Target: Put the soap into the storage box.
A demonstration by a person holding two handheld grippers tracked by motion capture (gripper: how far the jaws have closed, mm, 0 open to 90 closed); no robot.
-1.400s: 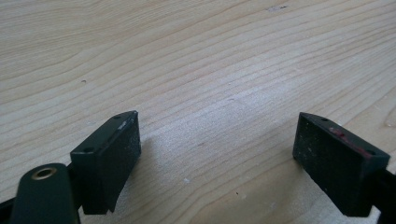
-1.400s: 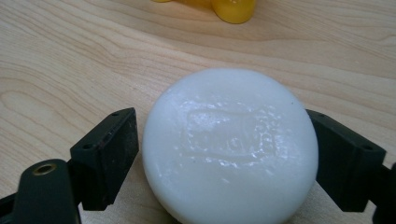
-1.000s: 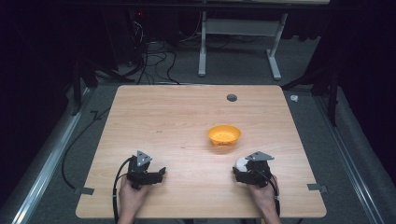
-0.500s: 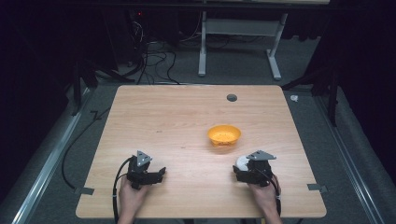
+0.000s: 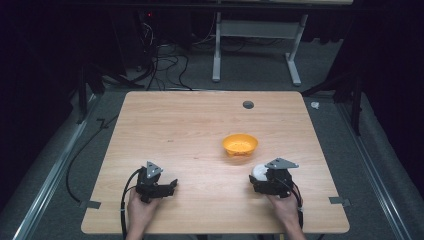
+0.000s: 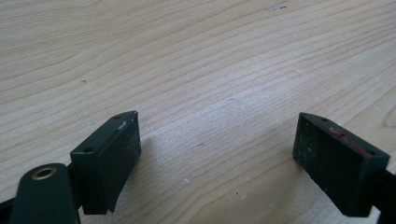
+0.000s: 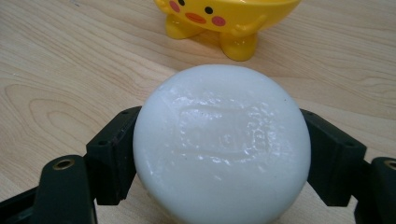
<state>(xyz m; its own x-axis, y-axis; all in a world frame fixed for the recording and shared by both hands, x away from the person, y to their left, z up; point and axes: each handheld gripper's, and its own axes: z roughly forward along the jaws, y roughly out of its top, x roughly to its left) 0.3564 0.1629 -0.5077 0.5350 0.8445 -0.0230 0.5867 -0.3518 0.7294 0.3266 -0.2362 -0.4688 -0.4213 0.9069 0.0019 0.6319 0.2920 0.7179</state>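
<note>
A round white soap bar (image 7: 222, 144) sits between the jaws of my right gripper (image 7: 219, 154), which are shut on its two sides. In the high view that gripper (image 5: 261, 176) rests near the table's front right with the white bar (image 5: 259, 171) at its tip. Just beyond it stands a yellow dish (image 5: 240, 144) with a cartoon face and small feet (image 7: 224, 21). My left gripper (image 5: 170, 186) lies near the front left, its jaws wide apart. Bare wood alone lies between its fingers (image 6: 109, 158).
The wooden table (image 5: 190, 120) has a dark round grommet (image 5: 248, 104) near its far edge. Tape tabs (image 5: 90, 204) mark the front corners. Behind the table stand a white frame (image 5: 255, 45) and loose cables (image 5: 165, 60) on the floor.
</note>
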